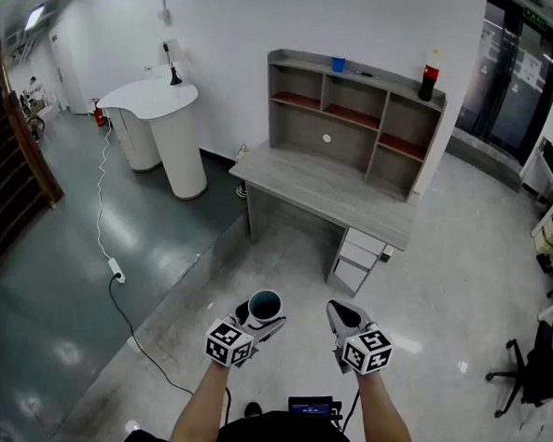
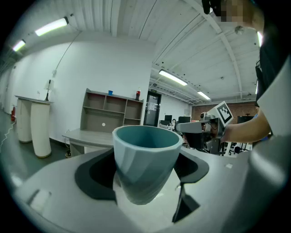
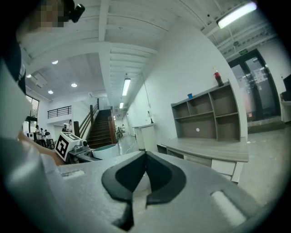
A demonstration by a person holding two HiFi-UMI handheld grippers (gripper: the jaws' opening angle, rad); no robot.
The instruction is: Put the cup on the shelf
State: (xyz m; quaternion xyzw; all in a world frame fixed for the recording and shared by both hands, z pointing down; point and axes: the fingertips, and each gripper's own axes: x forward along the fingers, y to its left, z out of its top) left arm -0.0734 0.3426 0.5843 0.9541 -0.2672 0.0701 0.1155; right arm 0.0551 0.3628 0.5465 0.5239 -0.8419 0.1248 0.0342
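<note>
My left gripper [image 1: 260, 321] is shut on a pale teal cup [image 1: 264, 307], held upright; in the left gripper view the cup [image 2: 145, 159] fills the space between the jaws. My right gripper [image 1: 339, 312] hangs beside it, shut with nothing in it, its jaw tips [image 3: 144, 157] touching. The grey shelf unit [image 1: 356, 112] stands on a desk [image 1: 326, 189] well ahead of both grippers, against the white wall; the same shelf [image 2: 111, 109] shows far off in the left gripper view and the shelf [image 3: 209, 116] in the right gripper view.
On the shelf top stand a cola bottle [image 1: 427, 77] and a small blue item [image 1: 338, 64]. A white curved counter [image 1: 159, 129] is at the left, with a cable and power strip [image 1: 117, 270] on the dark floor. An office chair [image 1: 537, 363] is at the right.
</note>
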